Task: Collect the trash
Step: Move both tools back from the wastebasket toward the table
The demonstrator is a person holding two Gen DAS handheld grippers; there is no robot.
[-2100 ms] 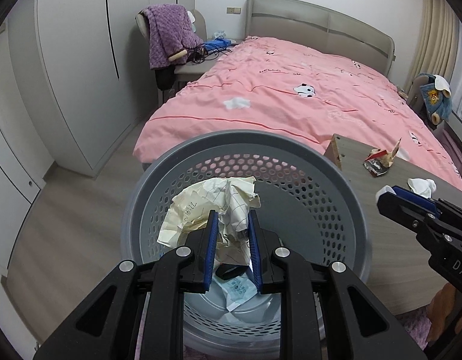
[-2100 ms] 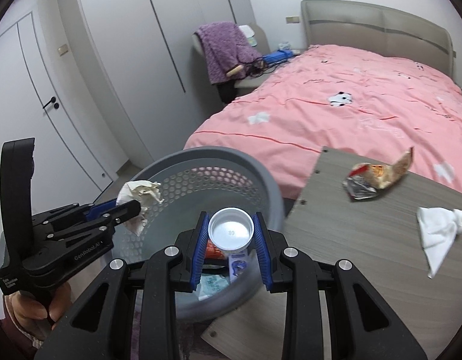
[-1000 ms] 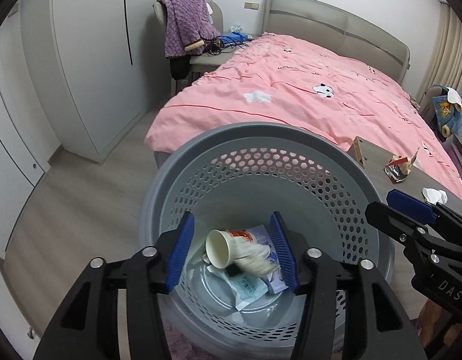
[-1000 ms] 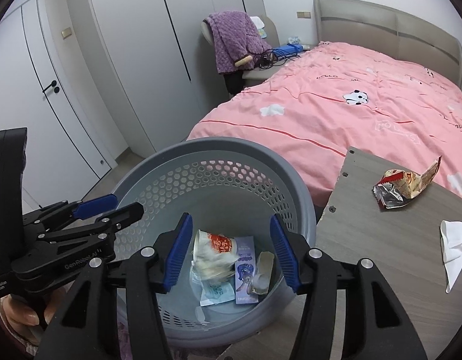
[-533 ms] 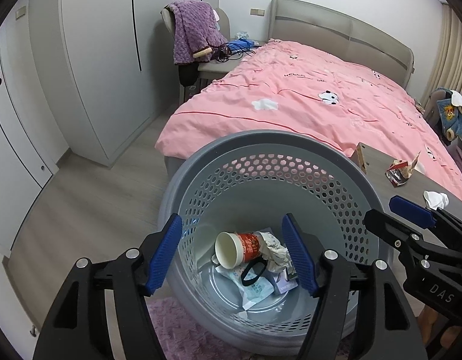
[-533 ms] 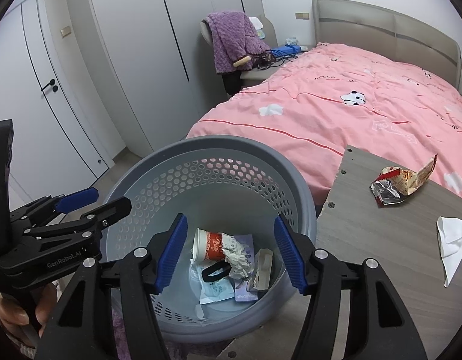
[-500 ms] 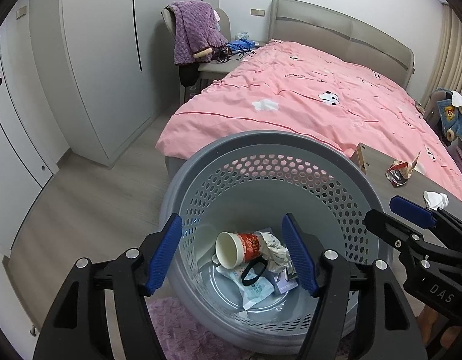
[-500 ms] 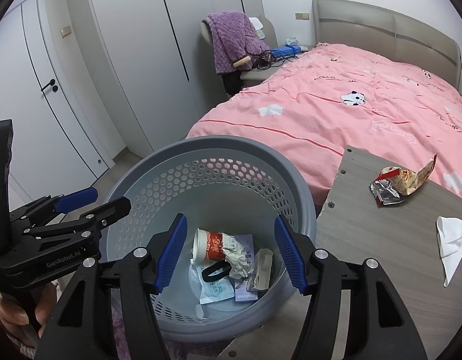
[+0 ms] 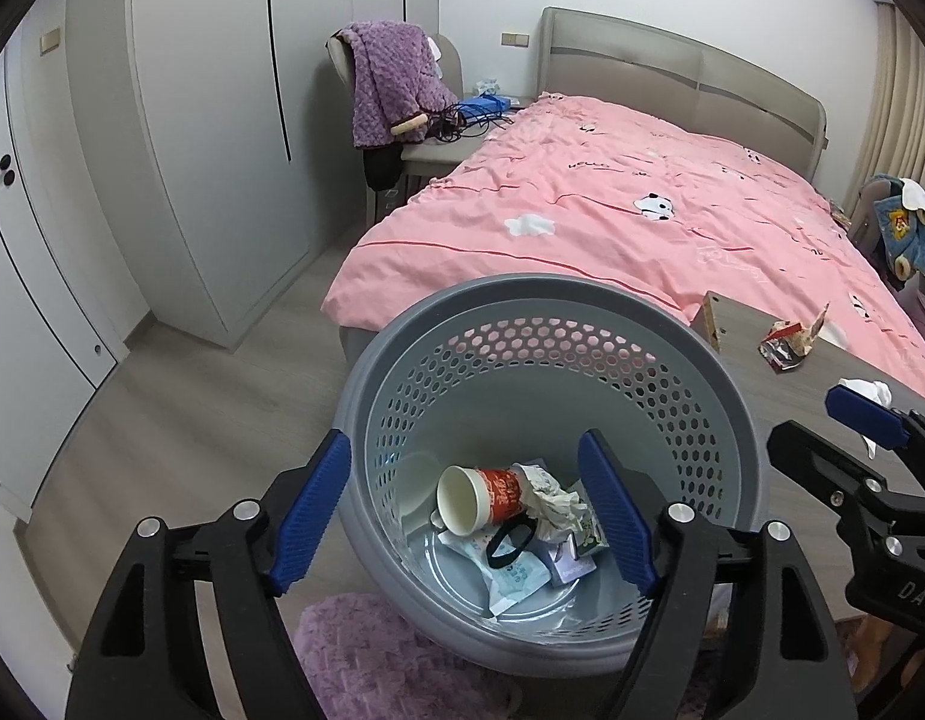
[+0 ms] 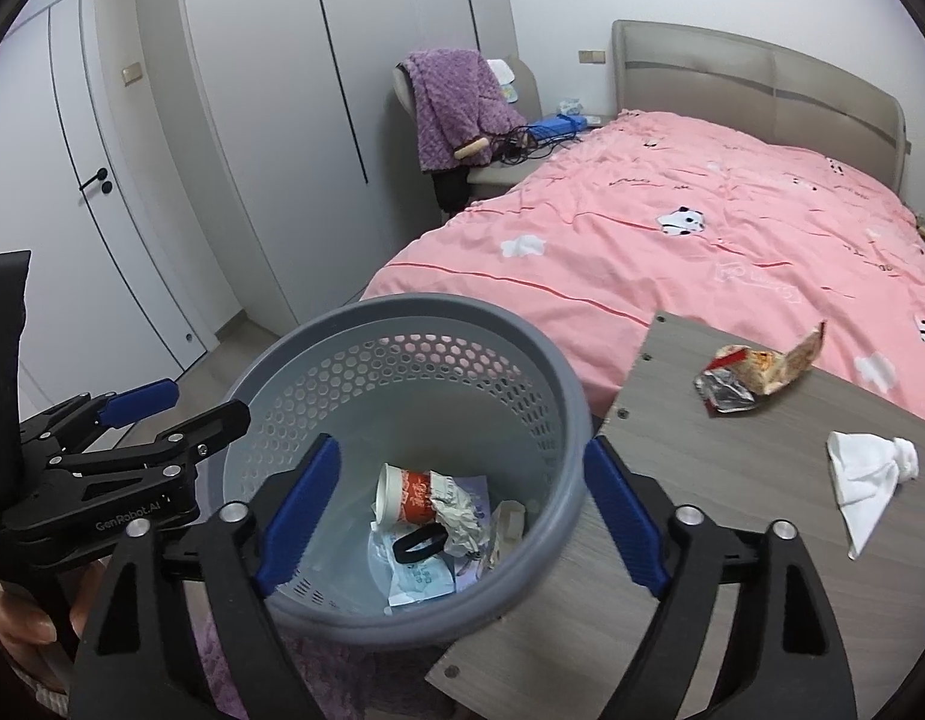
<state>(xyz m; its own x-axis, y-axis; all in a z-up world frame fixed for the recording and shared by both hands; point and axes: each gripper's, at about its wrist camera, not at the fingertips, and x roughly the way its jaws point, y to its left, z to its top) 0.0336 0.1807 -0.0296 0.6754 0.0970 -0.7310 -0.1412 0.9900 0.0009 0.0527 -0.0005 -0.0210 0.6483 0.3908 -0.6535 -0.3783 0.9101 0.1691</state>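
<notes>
Left claw (image 9: 465, 504): blue-padded jaws wide apart and opening, nothing between them; it hangs over the round grey perforated plastic basket (image 9: 726, 450). Right claw (image 10: 462, 510): likewise wide and opening, empty, above the same basket.

Basket contents, both views: one white paper cup with red print (image 9: 477, 498) lying on its side, one crumpled white paper ball (image 9: 555, 507) touching it, one black loop (image 9: 510, 543), and several flat printed packets (image 9: 516, 576) on the basket floor; exact packet count cannot be told.

Right wrist view only: the grey wood-grain worktop (image 10: 672, 480) in full, just beside the basket, carrying two loose items well apart: one torn foil snack wrapper (image 10: 756, 378) and one bunched white tissue (image 10: 870, 468). It also shows a hand (image 10: 30, 618) on the left claw's grip.

Left wrist view only: a purple fluffy rug (image 9: 366, 654) under the basket's near side, and a blue stuffed toy (image 9: 900, 228) at the far right.

Beyond: one bed with a pink patterned cover (image 9: 630, 222), one chair draped with a purple blanket (image 9: 390, 84), white wardrobe doors (image 9: 210, 120).
</notes>
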